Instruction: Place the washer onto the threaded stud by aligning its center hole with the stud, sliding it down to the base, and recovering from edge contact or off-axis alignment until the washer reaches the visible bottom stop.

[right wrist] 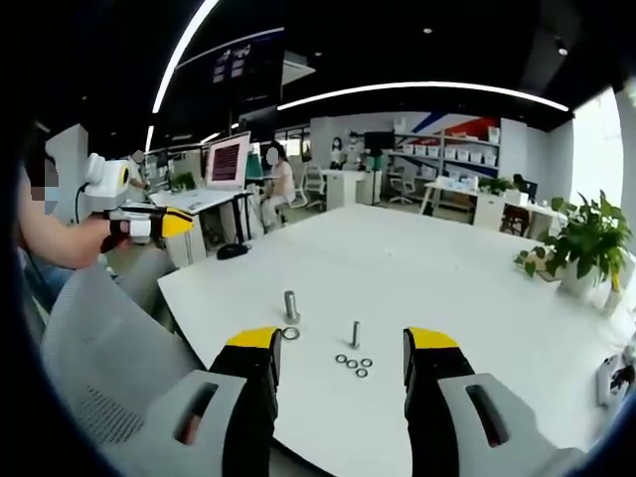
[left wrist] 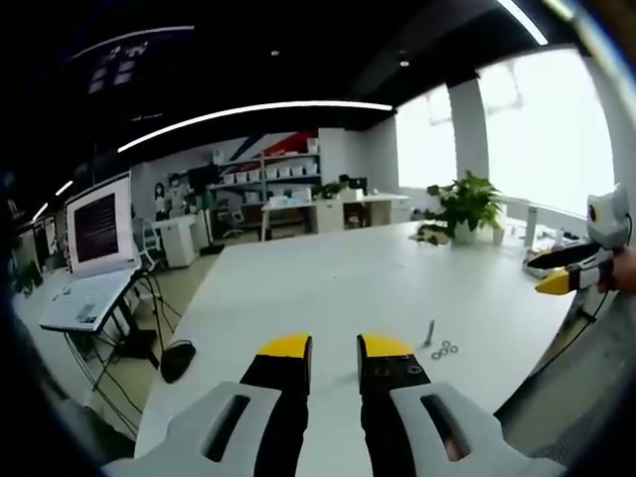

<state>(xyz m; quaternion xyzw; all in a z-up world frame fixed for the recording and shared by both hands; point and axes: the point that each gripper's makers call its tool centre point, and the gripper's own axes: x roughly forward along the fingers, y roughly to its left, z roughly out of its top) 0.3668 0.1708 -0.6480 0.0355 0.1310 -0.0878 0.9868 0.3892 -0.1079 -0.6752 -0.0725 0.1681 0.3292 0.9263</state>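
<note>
Office, white table (right wrist: 447, 268). Stud (right wrist: 355, 334) upright mid-table, washers (right wrist: 353, 364) loose just beside it. Our left tongs (left wrist: 334, 348) and right tongs (right wrist: 344, 343) spread, empty. Risk: flat washer slips on pinch, or stud tips.

Washers (right wrist: 353, 364) lie before the stud (right wrist: 355, 334) on the table (right wrist: 417, 268).
</note>
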